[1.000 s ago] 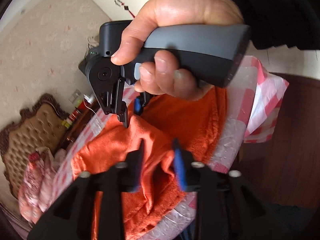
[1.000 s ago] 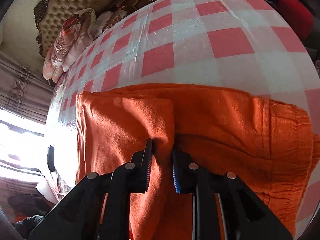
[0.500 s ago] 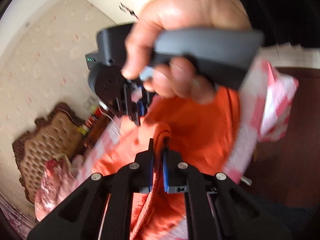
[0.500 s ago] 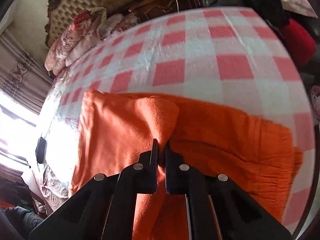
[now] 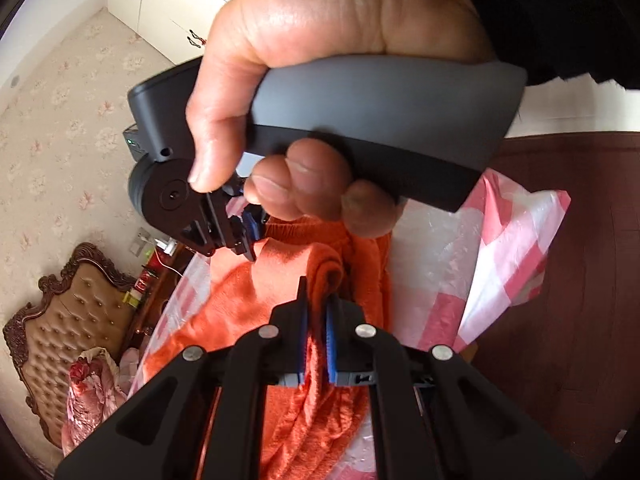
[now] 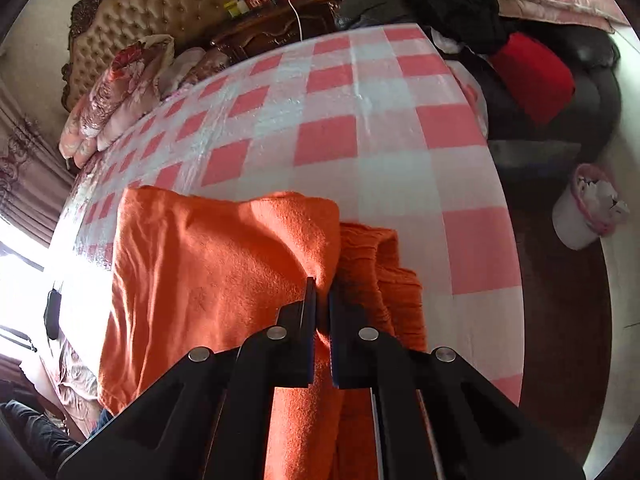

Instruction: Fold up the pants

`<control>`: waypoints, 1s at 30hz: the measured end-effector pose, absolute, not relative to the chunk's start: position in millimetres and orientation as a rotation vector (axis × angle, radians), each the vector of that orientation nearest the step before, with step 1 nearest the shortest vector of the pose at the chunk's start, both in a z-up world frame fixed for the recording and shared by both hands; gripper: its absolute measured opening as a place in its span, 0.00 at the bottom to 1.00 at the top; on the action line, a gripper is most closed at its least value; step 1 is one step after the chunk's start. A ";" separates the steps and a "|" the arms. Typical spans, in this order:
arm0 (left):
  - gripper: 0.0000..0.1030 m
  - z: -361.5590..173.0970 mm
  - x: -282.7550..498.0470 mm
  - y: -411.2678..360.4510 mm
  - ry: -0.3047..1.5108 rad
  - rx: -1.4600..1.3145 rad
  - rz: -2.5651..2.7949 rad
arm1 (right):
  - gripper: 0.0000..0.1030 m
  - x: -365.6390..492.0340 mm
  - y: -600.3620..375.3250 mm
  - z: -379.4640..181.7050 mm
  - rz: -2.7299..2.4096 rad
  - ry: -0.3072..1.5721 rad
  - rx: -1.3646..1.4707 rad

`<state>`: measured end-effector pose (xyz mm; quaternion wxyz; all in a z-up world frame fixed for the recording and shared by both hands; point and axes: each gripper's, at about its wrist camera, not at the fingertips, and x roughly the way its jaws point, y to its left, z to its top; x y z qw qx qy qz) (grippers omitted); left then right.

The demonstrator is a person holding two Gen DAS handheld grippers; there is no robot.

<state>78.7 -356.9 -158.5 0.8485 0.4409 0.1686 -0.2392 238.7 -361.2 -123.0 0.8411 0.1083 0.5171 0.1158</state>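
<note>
The orange pants (image 6: pixel 208 264) lie partly folded on a table with a pink-and-white checked cloth (image 6: pixel 328 120). My right gripper (image 6: pixel 322 292) is shut on a lifted fold of the pants, and the cloth hangs down from its jaws. My left gripper (image 5: pixel 318 300) is shut on another raised fold of the pants (image 5: pixel 256 304). In the left wrist view the right gripper (image 5: pixel 248 240) and the hand holding it fill the upper half, pinching the pants just ahead of my left fingers.
A tufted headboard (image 6: pixel 132 20) and flowered bedding (image 6: pixel 116 92) stand beyond the table's far edge. Dark clothes and a red cushion (image 6: pixel 532 76) lie at the right. A white bin (image 6: pixel 584 212) stands on the dark floor. The cloth's corner (image 5: pixel 516 248) hangs off the table.
Both grippers have shut on folds of the pants and lifted them. The held cloth has moved across the table, so the pants now cover less of it.
</note>
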 end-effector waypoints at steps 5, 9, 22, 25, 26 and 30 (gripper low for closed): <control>0.07 -148.2 82.4 -372.6 0.326 0.897 -0.491 | 0.05 227.6 -361.3 -78.0 0.280 0.986 0.214; 0.20 -164.9 90.3 -379.1 0.408 0.898 -0.542 | 0.10 238.2 -369.3 -96.3 0.235 1.028 0.177; 0.15 -128.6 148.2 -220.8 0.791 0.389 -0.506 | 0.18 162.8 -324.1 -84.7 0.047 0.835 0.022; 0.18 -140.8 156.9 -198.7 0.851 0.349 -0.519 | 0.17 155.4 -318.2 -125.0 -0.007 0.912 -0.026; 0.18 -134.0 160.4 -198.1 0.830 0.353 -0.520 | 0.16 152.6 -320.1 -134.8 -0.027 0.919 -0.047; 0.20 -110.3 214.3 -222.7 0.807 0.302 -0.564 | 0.18 143.7 -320.3 -138.0 -0.044 0.881 -0.074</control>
